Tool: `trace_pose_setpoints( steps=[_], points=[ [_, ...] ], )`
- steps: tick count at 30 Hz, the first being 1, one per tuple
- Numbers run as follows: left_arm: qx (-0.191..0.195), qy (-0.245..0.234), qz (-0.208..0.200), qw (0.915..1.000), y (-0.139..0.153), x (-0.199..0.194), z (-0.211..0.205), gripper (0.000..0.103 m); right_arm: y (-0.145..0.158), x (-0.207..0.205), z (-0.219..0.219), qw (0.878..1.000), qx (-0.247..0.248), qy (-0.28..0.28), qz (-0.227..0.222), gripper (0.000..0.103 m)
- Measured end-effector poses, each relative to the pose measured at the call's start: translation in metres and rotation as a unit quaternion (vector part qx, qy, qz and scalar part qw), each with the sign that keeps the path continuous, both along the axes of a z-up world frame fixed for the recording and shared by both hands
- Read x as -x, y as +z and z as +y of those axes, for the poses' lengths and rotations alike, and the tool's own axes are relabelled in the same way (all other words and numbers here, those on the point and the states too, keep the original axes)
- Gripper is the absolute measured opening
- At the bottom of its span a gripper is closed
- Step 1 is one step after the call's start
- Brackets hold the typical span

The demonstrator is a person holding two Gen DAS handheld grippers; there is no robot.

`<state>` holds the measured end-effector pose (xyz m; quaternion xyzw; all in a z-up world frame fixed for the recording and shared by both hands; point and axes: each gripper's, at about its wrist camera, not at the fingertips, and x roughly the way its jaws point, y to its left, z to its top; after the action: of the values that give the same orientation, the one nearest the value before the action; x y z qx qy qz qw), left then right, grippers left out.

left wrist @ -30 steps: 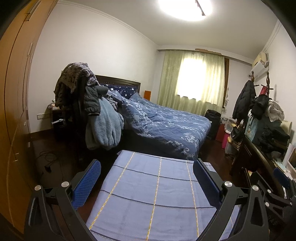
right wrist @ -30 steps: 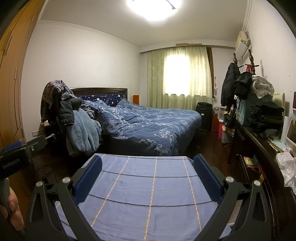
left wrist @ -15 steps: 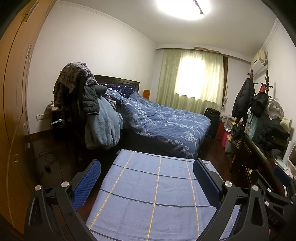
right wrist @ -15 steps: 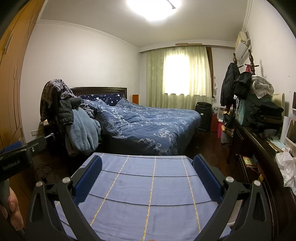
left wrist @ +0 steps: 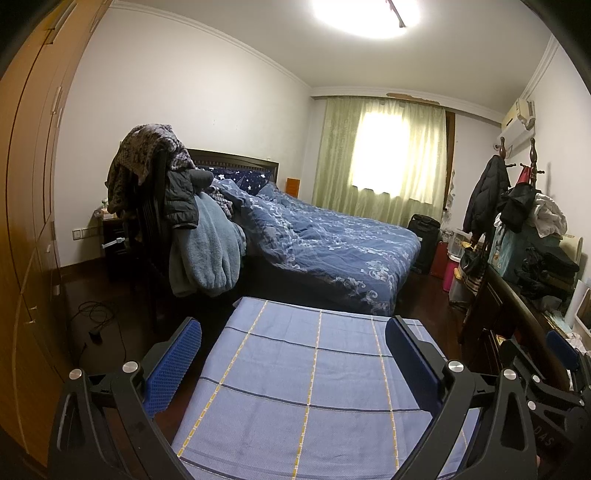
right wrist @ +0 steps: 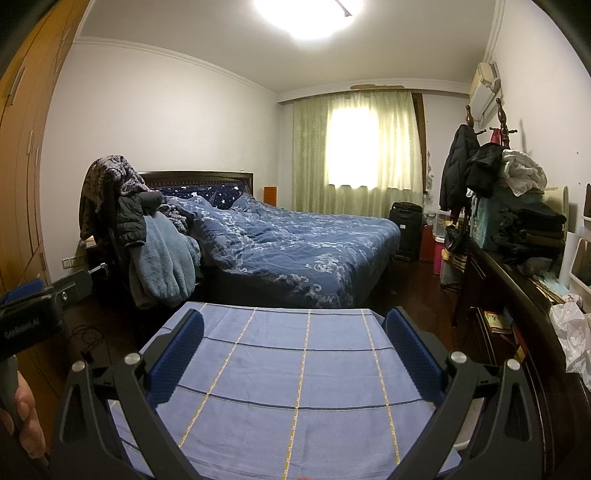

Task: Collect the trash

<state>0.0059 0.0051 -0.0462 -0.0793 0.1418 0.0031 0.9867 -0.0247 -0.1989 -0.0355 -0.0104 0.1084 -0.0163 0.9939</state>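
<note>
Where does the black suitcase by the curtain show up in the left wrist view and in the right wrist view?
Left wrist: the black suitcase stands right of centre, just past the bed's far corner, below the curtain.
Right wrist: the black suitcase is again right of centre, beyond the foot of the bed.
Shared landmark: the blue checked cloth fills the foreground of both.

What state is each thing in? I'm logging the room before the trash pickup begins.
left gripper: open, empty, held above the checked cloth.
right gripper: open, empty.
checked cloth: spread flat, nothing on it.
bed: unmade, quilt rumpled.
curtains: drawn shut, daylight behind.
ceiling light: on.
chair: draped with clothes.
white plastic bag: crumpled on the dark cabinet.
</note>
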Motion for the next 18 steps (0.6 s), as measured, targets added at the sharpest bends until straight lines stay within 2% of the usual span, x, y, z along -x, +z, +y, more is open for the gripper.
trace_pose_setpoints(
  steps=[13,18],
  points=[
    [-0.006,-0.001,-0.002,1.0,-0.0004,0.0011,-0.0032,0.099,0.0,0.0011,-0.0009,1.0,0.001,0.0,0.001,0.1],
    [-0.006,-0.015,0.003,0.9999,-0.0011,-0.0021,-0.0033,0.099,0.0002,0.0007,-0.0002,1.0,0.001,0.0,0.0,0.1]
  ],
)
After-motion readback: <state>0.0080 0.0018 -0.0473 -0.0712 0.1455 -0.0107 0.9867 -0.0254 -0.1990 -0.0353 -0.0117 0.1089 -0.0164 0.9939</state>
